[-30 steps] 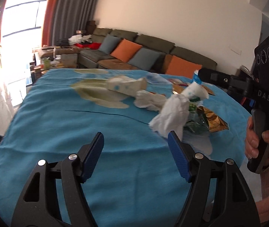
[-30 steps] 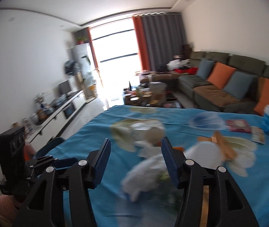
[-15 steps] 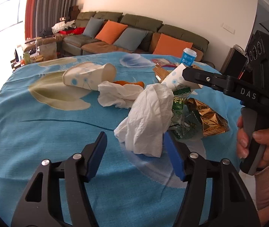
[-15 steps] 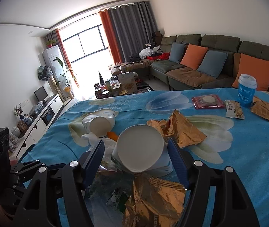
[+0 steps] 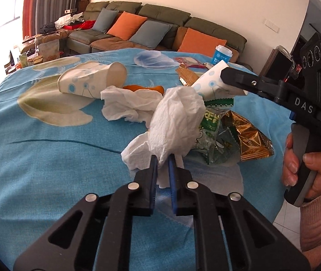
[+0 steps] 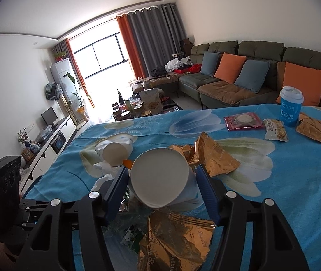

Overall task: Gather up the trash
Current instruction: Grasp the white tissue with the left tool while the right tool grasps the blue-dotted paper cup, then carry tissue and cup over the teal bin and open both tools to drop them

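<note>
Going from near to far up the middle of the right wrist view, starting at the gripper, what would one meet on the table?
Crumpled gold wrapper → paper cup between the right gripper fingers → flattened gold wrapper → red snack packet → blue lidded cup.

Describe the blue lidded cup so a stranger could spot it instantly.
Start at the blue floral tablecloth and go to its far edge, nearest the sofa. There the blue lidded cup stands upright, with flat snack packets lying beside it. Unlike the white paper cups tipped over in the trash pile, it is blue with a white lid.
</note>
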A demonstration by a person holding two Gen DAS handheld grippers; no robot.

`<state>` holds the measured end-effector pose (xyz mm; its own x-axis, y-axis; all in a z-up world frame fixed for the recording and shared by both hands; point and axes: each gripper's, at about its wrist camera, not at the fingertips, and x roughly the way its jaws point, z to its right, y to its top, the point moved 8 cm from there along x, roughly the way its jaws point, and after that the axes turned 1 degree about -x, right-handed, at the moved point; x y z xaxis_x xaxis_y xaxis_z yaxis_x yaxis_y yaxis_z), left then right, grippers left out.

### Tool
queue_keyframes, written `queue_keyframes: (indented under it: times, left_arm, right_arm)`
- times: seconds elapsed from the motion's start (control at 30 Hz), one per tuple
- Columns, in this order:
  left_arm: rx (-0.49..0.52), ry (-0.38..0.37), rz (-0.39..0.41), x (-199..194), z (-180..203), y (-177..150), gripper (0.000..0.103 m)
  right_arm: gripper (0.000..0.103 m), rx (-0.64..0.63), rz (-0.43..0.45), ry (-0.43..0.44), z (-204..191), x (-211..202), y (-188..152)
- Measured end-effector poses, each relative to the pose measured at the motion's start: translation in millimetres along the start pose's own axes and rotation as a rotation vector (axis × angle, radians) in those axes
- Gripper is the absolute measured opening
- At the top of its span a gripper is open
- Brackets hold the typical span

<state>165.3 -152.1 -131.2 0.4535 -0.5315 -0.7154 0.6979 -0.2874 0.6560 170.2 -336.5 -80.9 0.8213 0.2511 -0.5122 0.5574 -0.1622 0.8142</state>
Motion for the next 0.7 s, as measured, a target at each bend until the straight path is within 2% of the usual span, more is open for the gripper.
queue_keyframes:
  times: [0.17,0.7]
  left_arm:
    - [-0.017,0.000,0.021,-7.2,-1.4,0.0,0.005]
    - [-0.046,0.030,0.116,-62.2,-16.2,-7.3,0.004]
  right_arm:
    - [0.059,-0.006,0.018,0.004,-1.5,-7.0,3.9]
    - [0.059,-0.023,0.079,0.017,-16.1,-27.8,18.3]
